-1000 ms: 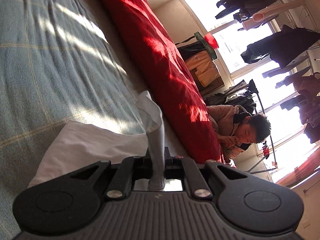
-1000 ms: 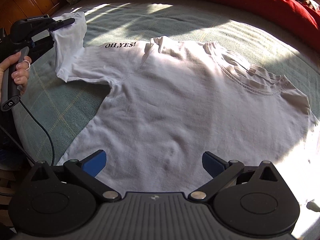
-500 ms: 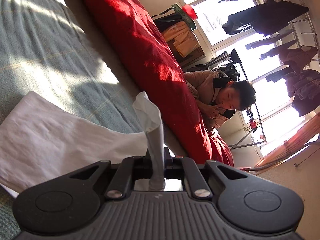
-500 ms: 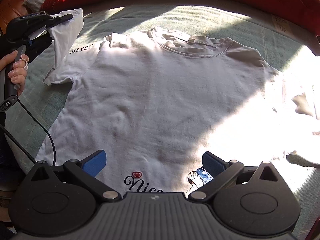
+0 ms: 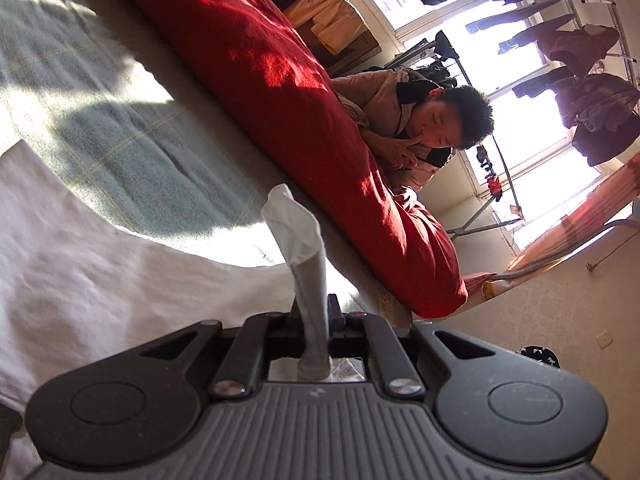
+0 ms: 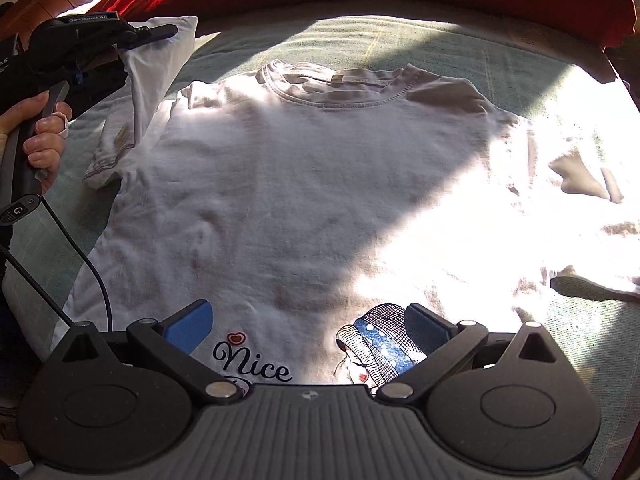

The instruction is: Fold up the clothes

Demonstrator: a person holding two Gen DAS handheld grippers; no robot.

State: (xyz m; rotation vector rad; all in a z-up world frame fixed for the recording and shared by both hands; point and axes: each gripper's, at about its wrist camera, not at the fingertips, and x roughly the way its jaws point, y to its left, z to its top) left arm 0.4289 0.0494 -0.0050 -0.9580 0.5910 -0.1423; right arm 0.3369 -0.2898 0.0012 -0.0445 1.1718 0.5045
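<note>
A white T-shirt (image 6: 320, 184) lies flat on the bed, collar toward the far side, with a "Nice" print and a girl picture near my right gripper. My right gripper (image 6: 308, 324) hovers open over the shirt's lower front, its blue pads apart with nothing between them. In the right wrist view my left gripper (image 6: 160, 34), held by a hand (image 6: 44, 140), is shut on the shirt's left sleeve (image 6: 156, 72) and lifts it off the bed. In the left wrist view the pinched sleeve (image 5: 298, 248) sticks up between the shut fingers of my left gripper (image 5: 314, 316).
A green checked bedspread (image 6: 400, 44) covers the bed. A red quilt (image 5: 288, 92) runs along the far edge. A person (image 5: 420, 120) sits beyond it by the window. Clothes hang on a rack (image 5: 580, 52). A black cable (image 6: 88, 268) trails from the left gripper.
My left gripper has carried the sleeve inward over the shirt. My right gripper has swung right and down the shirt, so the printed front now shows beneath it.
</note>
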